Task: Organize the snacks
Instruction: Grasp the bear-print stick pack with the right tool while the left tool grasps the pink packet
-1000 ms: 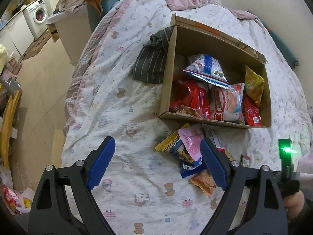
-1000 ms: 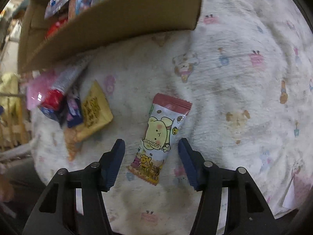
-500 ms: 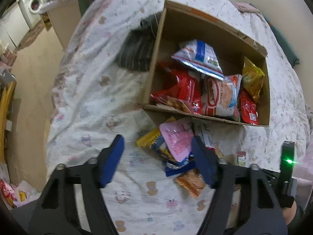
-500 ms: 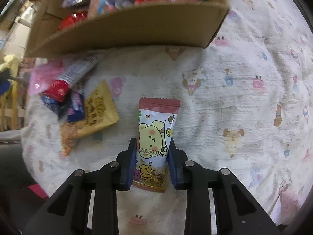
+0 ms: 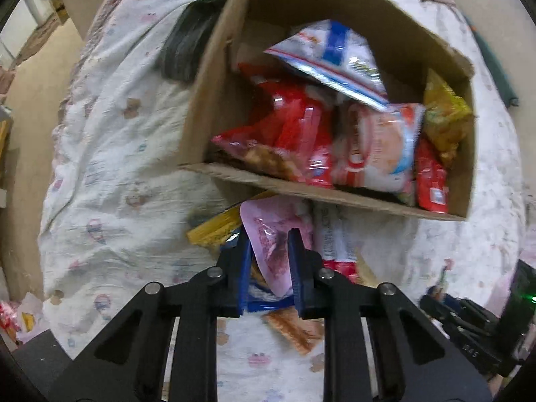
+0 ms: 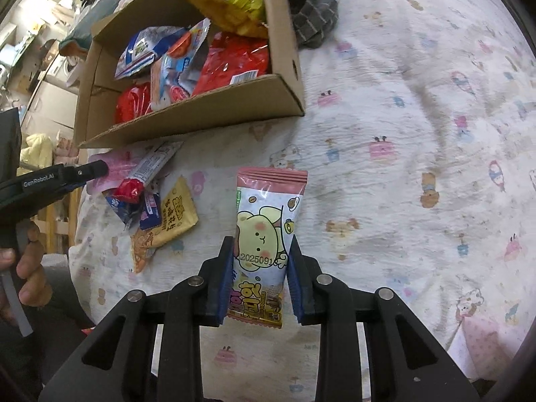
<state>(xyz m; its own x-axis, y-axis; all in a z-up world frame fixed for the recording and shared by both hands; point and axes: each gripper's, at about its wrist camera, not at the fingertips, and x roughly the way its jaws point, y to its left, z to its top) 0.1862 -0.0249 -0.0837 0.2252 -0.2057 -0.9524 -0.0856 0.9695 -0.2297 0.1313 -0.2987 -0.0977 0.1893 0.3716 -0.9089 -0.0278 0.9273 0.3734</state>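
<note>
Both grippers are loaded. Left gripper [image 5: 269, 251] has just been closing, and its blue pads now pinch the pink packet [image 5: 273, 234] from both sides; that packet sits on top of the loose snack pile [image 5: 294, 288] on the quilt [image 5: 127, 140], just in front of the near wall of the cardboard box [image 5: 214, 77]. Right gripper [image 6: 259, 261] is clamped on the bear-print packet [image 6: 268, 231], pads on both long edges, packet upright between the fingers and clear of the bedding, I think (no contact point visible under it).

From the right wrist view I see the box up and to the left of the held packet, holding red, yellow and blue-white bags. The pile lies below the box's front edge: a red-capped tube [image 6: 144, 177], a yellow sachet [image 6: 176, 216], an orange one [image 6: 140, 249] under it. A hand [image 6: 23, 258] on the other tool's handle shows at the left edge. A dark striped cloth [image 6: 315, 16] lies against the box's far corner.
</note>
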